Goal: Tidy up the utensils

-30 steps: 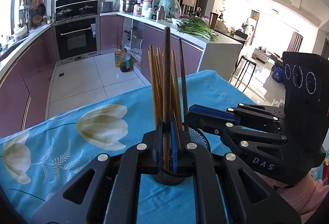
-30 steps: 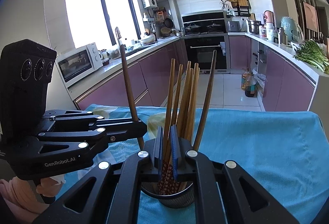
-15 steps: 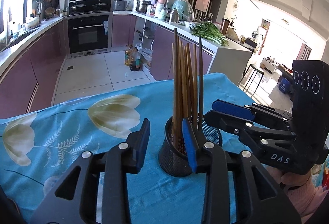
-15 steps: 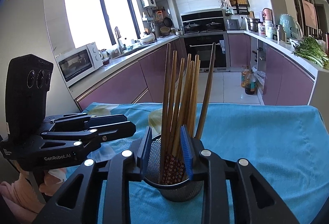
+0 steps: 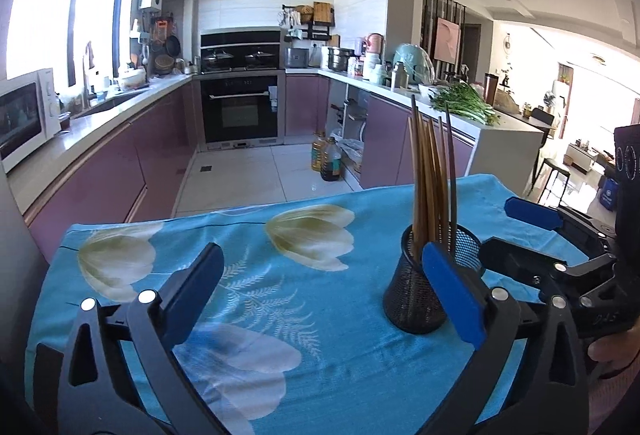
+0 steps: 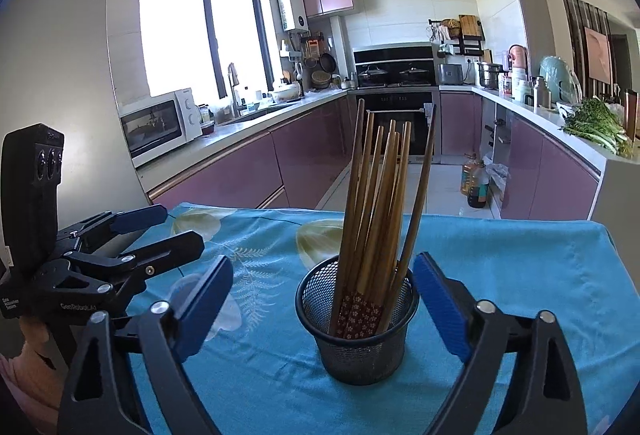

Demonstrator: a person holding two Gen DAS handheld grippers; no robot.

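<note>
Left tool tilts down over the surface, jaws wide apart & just been opening, nothing between them; it sits left of the mesh holder, its right pad just in front of the holder. Right tool also tilts down, jaws just been opening, now wide either side of the holder w/o touching it. Holder stands upright on the blue floral cloth; chopsticks stand bunched inside, leaning a bit, patterned ends at bottom.
</note>
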